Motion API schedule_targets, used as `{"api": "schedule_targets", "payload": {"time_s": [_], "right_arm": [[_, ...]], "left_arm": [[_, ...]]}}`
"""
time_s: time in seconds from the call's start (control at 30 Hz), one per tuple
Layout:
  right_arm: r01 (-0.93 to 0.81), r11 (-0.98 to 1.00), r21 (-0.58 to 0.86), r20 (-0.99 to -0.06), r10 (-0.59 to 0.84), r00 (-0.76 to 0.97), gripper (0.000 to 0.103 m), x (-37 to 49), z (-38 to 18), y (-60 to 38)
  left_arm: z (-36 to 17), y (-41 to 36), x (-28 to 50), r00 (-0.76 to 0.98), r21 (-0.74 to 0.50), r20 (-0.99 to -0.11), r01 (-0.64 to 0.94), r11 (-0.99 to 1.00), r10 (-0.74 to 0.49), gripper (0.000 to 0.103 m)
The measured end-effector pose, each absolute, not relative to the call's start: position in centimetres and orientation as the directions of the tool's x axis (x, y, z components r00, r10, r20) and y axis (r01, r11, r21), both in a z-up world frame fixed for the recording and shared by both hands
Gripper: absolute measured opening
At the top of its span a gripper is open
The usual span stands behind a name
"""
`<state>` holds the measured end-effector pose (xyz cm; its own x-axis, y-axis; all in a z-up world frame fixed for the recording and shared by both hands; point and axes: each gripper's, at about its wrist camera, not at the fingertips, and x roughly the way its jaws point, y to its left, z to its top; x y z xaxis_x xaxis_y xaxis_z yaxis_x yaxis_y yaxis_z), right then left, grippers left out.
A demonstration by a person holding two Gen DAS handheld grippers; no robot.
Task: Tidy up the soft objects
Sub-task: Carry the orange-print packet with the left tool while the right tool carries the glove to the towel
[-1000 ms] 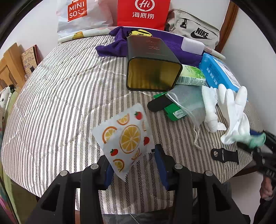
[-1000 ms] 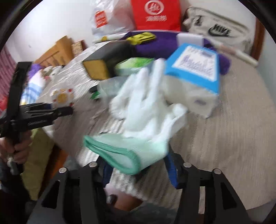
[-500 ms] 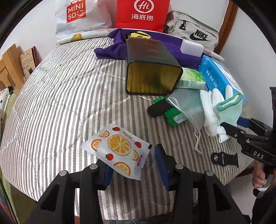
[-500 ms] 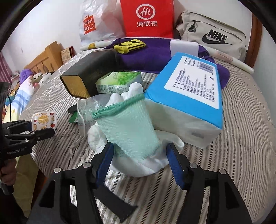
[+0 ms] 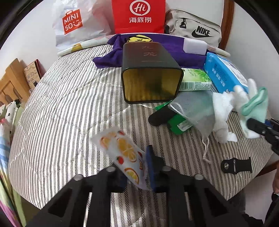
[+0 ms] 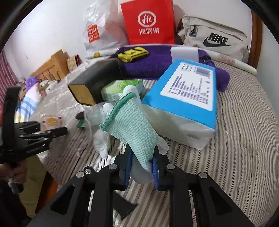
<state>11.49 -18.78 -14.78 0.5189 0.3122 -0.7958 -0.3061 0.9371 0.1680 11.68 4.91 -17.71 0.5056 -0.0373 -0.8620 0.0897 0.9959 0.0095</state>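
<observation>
My left gripper (image 5: 134, 167) is shut on a white fruit-print tissue packet (image 5: 122, 152), which tilts up off the striped bed cover (image 5: 61, 108). My right gripper (image 6: 141, 167) is shut on a white glove with a mint-green cuff (image 6: 132, 125), held upright above the cover. The same glove shows at the right edge of the left wrist view (image 5: 252, 104). A second white glove (image 5: 223, 115) lies beside a mesh drawstring pouch (image 5: 195, 106). A dark tin (image 5: 150, 75) lies on its side, open end towards me.
A blue tissue pack (image 6: 184, 97), a green wipes pack (image 6: 120, 89), a purple cloth (image 5: 174, 52), a black strap (image 5: 235, 165) and a green card with a black piece (image 5: 167, 117) lie on the bed. Bags stand at the back wall (image 5: 139, 15). The bed's edge is close.
My left gripper closed on the fruit-print packet and lifted it. My right gripper closed on the glove and raised it upright.
</observation>
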Motion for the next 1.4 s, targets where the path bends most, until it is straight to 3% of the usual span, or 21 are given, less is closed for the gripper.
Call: {"api": "schedule_targets", "payload": {"time_s": [0.1, 0.23, 0.87, 1.4], "right_arm": [[-0.301, 0.939, 0.168, -0.788, 0.312, 0.531, 0.021, 10.8, -13.9, -19.6], [-0.287, 0.945, 0.158, -0.779, 0.298, 0.551, 0.021, 9.8, -12.9, -20.9], [-0.273, 0.954, 0.123, -0.732, 0.273, 0.624, 0.021, 10.0, -7.3, -23.1], [-0.249, 0.961, 0.119, -0.728, 0.255, 0.636, 0.021, 17.1, -4.2, -22.9]], "left_arm": [[-17.5, 5.0, 11.6, 0.5, -0.013, -0.864, 0.086, 0.996, -0.055, 0.006], [-16.7, 5.2, 11.0, 0.515, -0.052, -0.853, 0.082, 0.995, -0.087, 0.005], [-11.0, 5.7, 11.5, 0.572, -0.121, -0.806, 0.09, 0.989, -0.151, 0.005], [-7.6, 5.2, 16.9, 0.586, -0.126, -0.795, 0.093, 0.988, -0.157, 0.005]]}}
